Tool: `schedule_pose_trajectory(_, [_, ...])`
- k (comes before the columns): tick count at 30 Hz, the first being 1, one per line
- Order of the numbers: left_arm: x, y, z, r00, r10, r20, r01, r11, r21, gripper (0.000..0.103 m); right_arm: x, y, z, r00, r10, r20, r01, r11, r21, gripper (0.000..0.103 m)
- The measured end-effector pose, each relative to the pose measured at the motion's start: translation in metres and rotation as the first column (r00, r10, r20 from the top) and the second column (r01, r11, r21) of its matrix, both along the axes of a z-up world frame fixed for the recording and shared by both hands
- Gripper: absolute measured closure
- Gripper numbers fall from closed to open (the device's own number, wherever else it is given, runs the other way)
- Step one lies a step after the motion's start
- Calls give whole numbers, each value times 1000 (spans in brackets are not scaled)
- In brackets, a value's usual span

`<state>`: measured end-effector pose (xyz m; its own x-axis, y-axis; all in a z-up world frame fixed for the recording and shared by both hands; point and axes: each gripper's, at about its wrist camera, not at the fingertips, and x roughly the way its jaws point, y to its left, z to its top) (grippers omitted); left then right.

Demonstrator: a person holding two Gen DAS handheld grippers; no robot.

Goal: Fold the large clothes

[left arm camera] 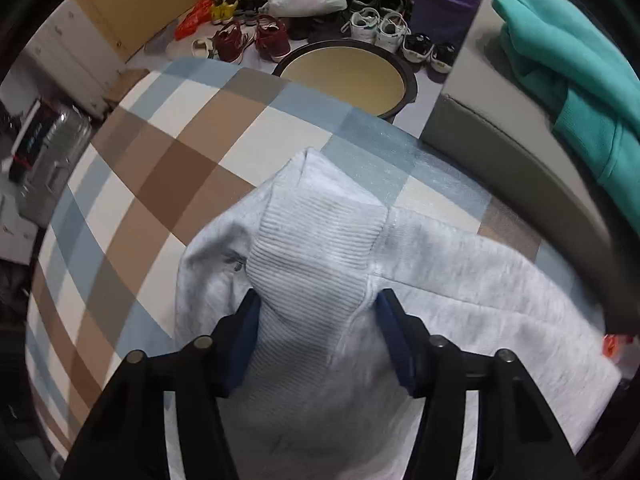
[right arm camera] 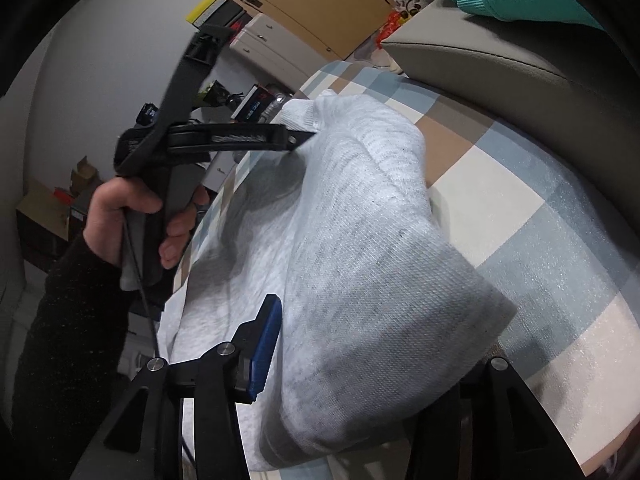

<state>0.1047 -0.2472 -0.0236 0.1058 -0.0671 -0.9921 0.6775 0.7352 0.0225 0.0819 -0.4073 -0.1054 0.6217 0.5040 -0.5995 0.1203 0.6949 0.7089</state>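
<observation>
A light grey sweatshirt (left arm camera: 460, 280) lies on a checked blue, brown and white cover (left arm camera: 168, 152). My left gripper (left arm camera: 316, 300) is shut on its ribbed hem (left arm camera: 312, 240), bunched between the blue pads. In the right wrist view the sweatshirt (right arm camera: 360, 240) drapes thickly over my right gripper (right arm camera: 360, 320); its left blue pad (right arm camera: 266, 344) presses the fabric and the right finger is hidden under cloth. The left gripper (right arm camera: 304, 136), held by a hand, pinches the far corner there.
A grey sofa (left arm camera: 512, 152) with a teal garment (left arm camera: 572, 80) stands at the right. A round tan tray (left arm camera: 352, 76), shoes (left arm camera: 272, 36) and bags lie on the floor beyond. Cabinets (right arm camera: 264, 48) and boxes are at the left.
</observation>
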Motion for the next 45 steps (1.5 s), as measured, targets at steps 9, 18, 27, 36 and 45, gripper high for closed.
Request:
schedule_pose_trajectory(9, [-5, -5, 42, 989, -41, 145, 34, 998, 56, 95, -1, -2, -1, 1000, -17, 14, 17, 1000, 19, 57])
schedule_pose_trajectory(18, [4, 7, 4, 957, 18, 291, -46, 995, 91, 74, -14, -4, 7, 998, -28, 54, 30, 999, -45, 77])
schedule_pose_trajectory(27, [-14, 55, 97, 946, 108, 306, -99, 994, -43, 16, -15, -2, 5, 999, -36, 27, 37, 999, -35, 70])
schedule_pose_trajectory(36, [-37, 82, -14, 984, 79, 162, -111, 975, 194, 12, -9, 19, 4, 999, 42, 0, -42, 999, -27, 49])
schedule_pose_trajectory(45, [-40, 102, 30, 962, 207, 178, -224, 972, 77, 2, -9, 15, 6, 1000, 24, -7, -24, 998, -51, 73])
